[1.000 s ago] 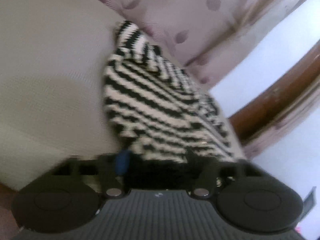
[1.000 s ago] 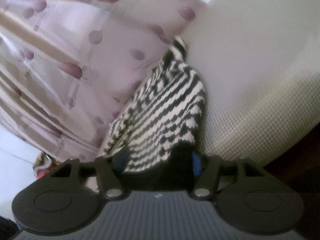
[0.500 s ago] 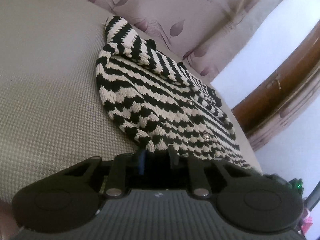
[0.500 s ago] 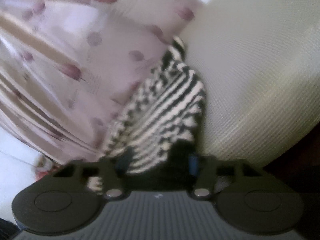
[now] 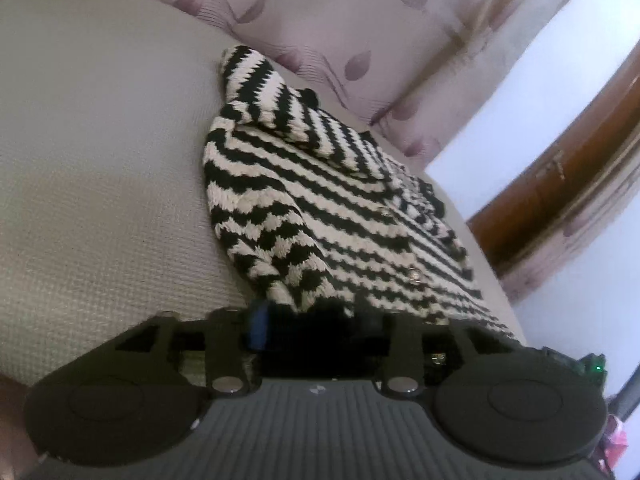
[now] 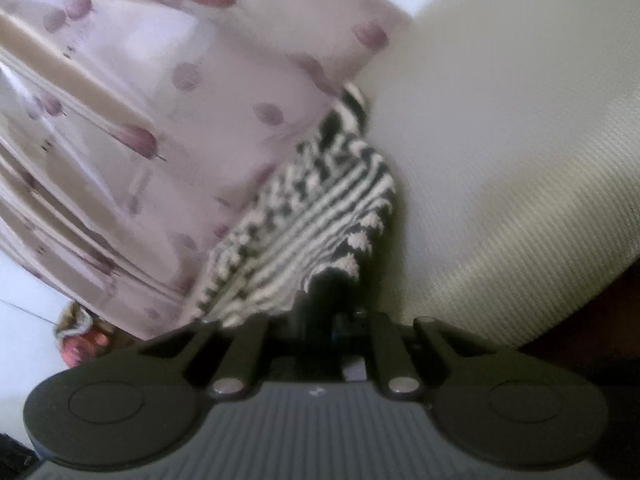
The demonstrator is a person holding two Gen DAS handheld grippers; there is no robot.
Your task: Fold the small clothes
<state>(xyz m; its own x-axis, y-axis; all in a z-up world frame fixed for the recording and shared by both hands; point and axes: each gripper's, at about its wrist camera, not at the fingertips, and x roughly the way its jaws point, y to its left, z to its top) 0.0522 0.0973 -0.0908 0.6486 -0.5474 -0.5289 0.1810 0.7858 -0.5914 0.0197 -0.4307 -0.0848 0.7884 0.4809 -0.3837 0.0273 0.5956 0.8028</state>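
Observation:
A small black-and-white striped knit cardigan point(image 5: 320, 208) lies on a beige textured cushion point(image 5: 100, 160), one sleeve folded across its far end. My left gripper point(image 5: 316, 320) is open at the garment's near hem, its jaws apart around the dark edge. In the right wrist view the cardigan point(image 6: 304, 224) shows blurred. My right gripper point(image 6: 332, 316) has its jaws close together on the near edge of the knit.
A pink curtain with purple leaf print point(image 5: 380, 32) hangs behind the cushion and fills the left of the right wrist view point(image 6: 120, 120). A brown wooden frame point(image 5: 560, 184) and white wall stand at the right. The cushion point(image 6: 500, 160) drops off at its near edge.
My left gripper was closed half a second ago and has opened. My right gripper's jaws have closed in on the cardigan's edge. The right view has shifted slightly and stays blurred.

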